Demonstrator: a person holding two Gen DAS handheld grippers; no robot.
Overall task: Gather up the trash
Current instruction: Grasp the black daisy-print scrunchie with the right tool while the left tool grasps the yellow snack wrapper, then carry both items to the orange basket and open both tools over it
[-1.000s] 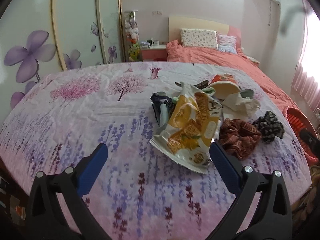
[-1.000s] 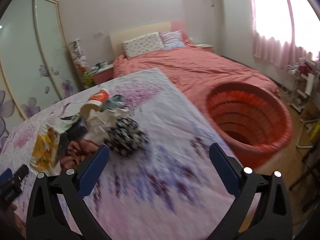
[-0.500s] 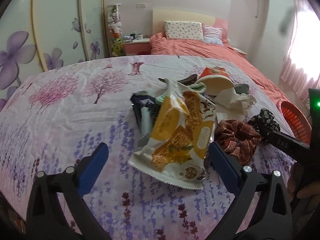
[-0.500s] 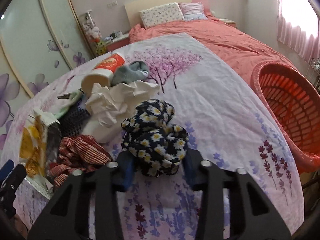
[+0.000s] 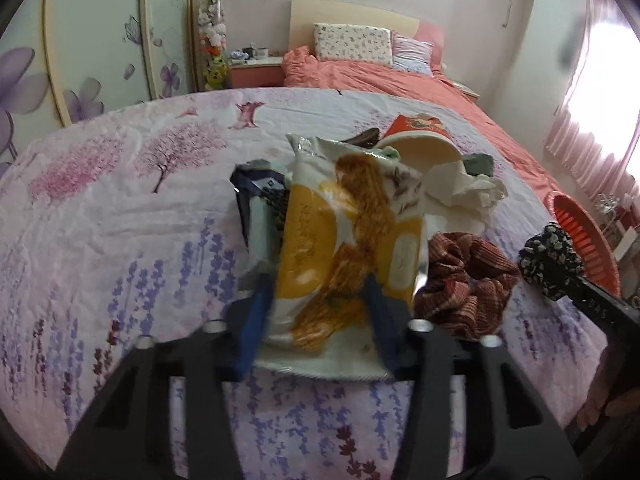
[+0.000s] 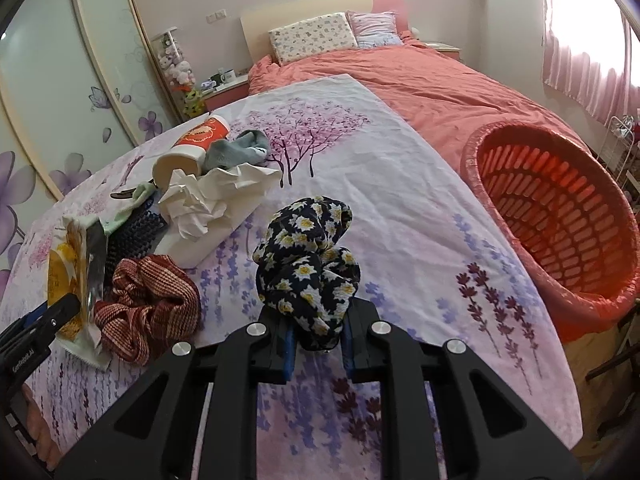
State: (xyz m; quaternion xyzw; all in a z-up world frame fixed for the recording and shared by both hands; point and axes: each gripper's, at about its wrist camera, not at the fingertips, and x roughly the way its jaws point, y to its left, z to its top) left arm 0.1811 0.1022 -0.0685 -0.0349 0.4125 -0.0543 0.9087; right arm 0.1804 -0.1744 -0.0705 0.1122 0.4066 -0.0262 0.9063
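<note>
A yellow and white snack bag (image 5: 344,232) lies on the flowered sheet (image 5: 120,220). My left gripper (image 5: 318,320) is closing on its near end, and both blue fingers press the wrapper's sides. A black cloth with white daisies (image 6: 308,256) stands bunched up between the fingers of my right gripper (image 6: 318,344). Those jaws are also closing and pinch the cloth's lower part. In the left wrist view the same daisy cloth (image 5: 548,252) shows at the right in the other gripper.
Behind the snack bag lie a dark blue packet (image 5: 256,200), a red striped cloth (image 6: 148,304), crumpled white paper (image 6: 208,196), a tipped paper cup (image 6: 192,148) and a grey sock (image 6: 240,152). An orange slatted basket (image 6: 560,216) stands off the sheet's right edge. A coral bed (image 6: 420,80) is beyond.
Both grippers moved forward and down onto the pile and narrowed from wide open. The left now pinches the snack bag, and the right has tightened on the daisy cloth.
</note>
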